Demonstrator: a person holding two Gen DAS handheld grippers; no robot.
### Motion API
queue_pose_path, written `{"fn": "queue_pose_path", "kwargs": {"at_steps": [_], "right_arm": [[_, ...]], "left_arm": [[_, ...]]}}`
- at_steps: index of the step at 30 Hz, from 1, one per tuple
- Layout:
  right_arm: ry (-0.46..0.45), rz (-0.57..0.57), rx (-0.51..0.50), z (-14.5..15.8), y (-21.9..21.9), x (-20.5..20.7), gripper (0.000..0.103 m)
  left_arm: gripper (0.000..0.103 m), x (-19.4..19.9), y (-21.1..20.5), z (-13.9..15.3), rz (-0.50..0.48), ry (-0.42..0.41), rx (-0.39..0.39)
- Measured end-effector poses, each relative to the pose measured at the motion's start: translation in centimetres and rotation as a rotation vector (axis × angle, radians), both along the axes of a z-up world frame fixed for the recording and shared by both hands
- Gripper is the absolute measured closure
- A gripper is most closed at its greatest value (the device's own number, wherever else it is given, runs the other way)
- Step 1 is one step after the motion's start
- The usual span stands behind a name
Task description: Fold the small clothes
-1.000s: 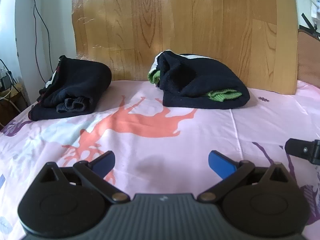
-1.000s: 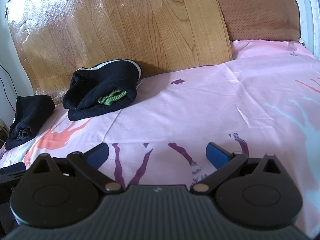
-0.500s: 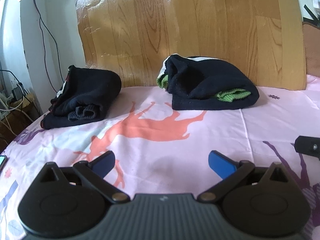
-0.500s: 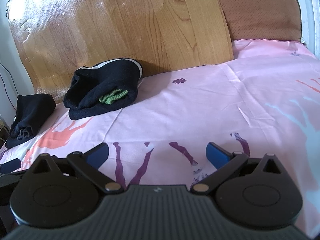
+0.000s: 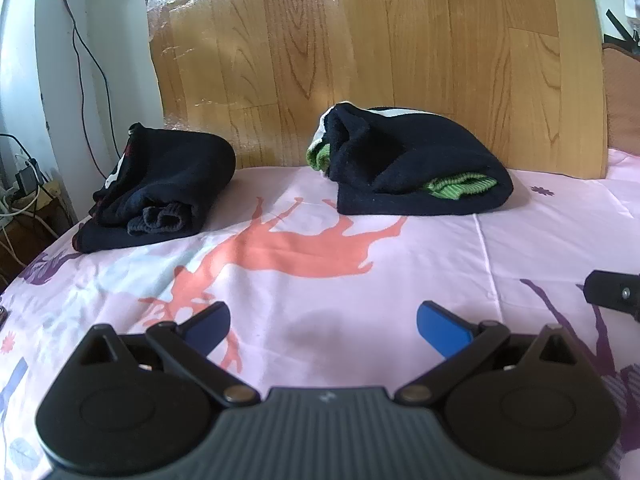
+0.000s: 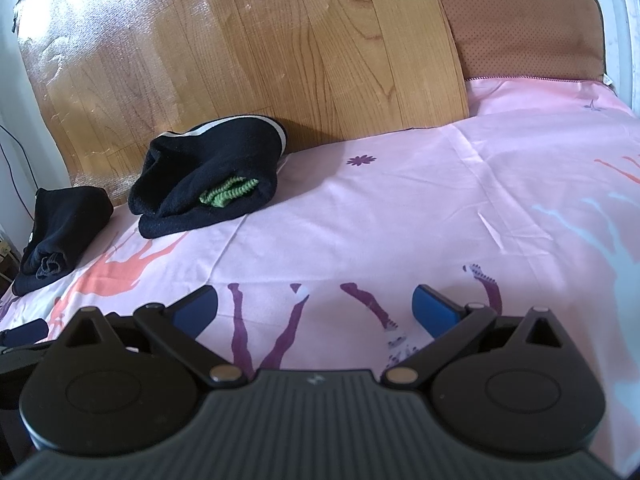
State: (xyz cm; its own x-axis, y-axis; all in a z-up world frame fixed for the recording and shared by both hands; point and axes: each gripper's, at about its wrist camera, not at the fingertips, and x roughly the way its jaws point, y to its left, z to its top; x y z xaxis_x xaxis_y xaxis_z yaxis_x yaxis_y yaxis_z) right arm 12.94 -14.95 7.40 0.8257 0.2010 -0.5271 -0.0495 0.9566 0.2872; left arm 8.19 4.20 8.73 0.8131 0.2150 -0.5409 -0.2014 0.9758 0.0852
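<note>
While both grippers hovered over the pink bed sheet point(image 5: 540, 220), the left gripper point(image 5: 322, 322) and right gripper point(image 6: 316, 306) had their fingers spread wide, holding nothing. Two folded dark bundles sat well beyond the fingers: the green-trimmed one point(image 5: 416, 168) and the plain black one point(image 5: 160, 188).

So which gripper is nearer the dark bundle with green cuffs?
Left, I judge. The left gripper faces the bundle with green cuffs almost head-on; from the right gripper it lies farther off, up to the left.

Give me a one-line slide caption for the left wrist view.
Open left gripper above pink sheet, two folded dark garments ahead.
</note>
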Motion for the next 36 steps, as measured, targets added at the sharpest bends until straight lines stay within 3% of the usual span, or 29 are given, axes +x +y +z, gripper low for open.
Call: {"fn": "queue_pose_path", "kwargs": {"at_steps": [36], "right_arm": [[-0.003, 0.002, 0.005, 0.00, -0.08, -0.02, 0.000]], "left_arm": [[0.000, 0.22, 0.41, -0.16, 0.026, 0.012, -0.007]]}}
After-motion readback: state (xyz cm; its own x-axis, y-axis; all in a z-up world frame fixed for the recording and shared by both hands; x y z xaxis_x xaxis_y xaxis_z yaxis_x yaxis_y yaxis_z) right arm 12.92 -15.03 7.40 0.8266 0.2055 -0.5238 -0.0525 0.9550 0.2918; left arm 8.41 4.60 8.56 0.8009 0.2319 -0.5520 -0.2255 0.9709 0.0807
